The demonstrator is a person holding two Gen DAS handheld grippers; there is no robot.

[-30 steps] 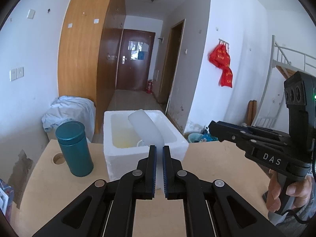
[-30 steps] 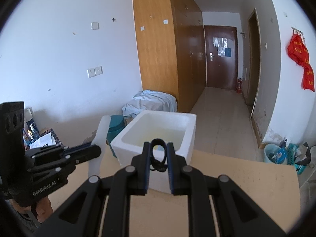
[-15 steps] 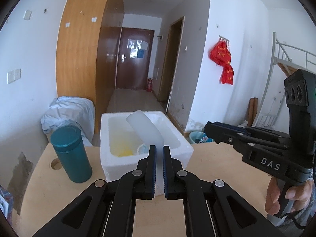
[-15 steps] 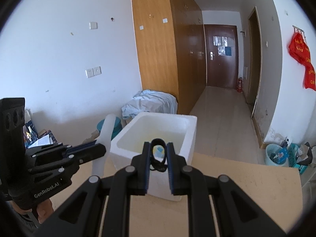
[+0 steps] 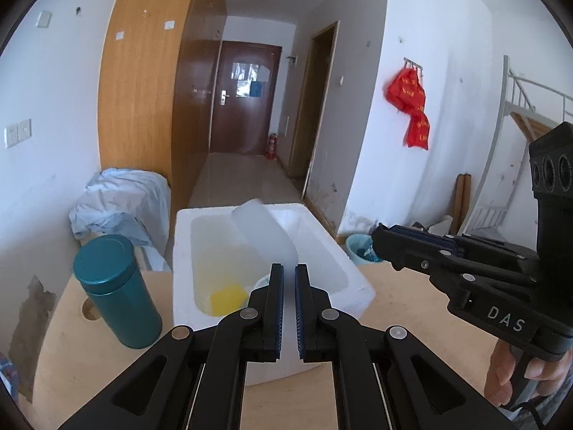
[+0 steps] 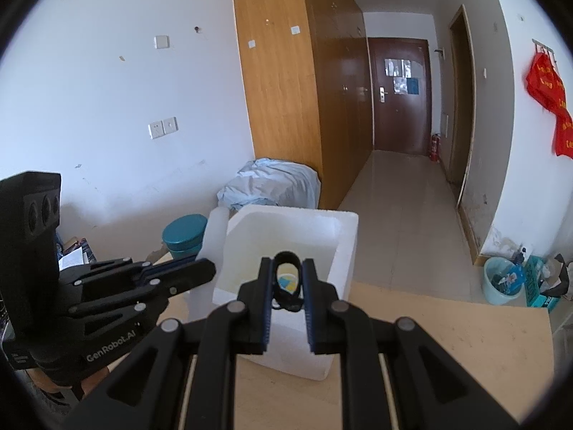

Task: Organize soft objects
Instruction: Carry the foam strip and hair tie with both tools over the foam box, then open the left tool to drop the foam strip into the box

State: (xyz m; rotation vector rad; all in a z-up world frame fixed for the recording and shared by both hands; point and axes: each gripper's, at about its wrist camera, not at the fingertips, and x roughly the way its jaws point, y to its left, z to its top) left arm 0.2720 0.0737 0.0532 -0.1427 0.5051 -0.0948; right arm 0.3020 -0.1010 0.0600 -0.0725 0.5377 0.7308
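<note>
A white foam box (image 5: 358, 279) stands on the wooden table; it also shows in the right wrist view (image 6: 343, 229). Inside lie a yellow soft item (image 5: 227, 295) and a pale item with blue and yellow (image 6: 286, 281). My left gripper (image 5: 289, 268) is shut on a white translucent foam sheet (image 5: 263, 231) that sticks up over the box. My right gripper (image 6: 287, 263) is shut on a black elastic loop (image 6: 286, 258), held above the box's near wall. Each gripper shows in the other's view, the right one (image 5: 379, 238) and the left one (image 6: 207, 268).
A teal lidded canister (image 5: 114, 286) stands left of the box by a round hole (image 5: 91, 310) in the table (image 5: 412, 322). A blue-white cloth heap (image 5: 121, 200) lies behind. A small bin (image 6: 501, 283) is on the floor right.
Both grippers have moved closer to the foam box and a little higher, so more of its inside shows. Both keep their hold.
</note>
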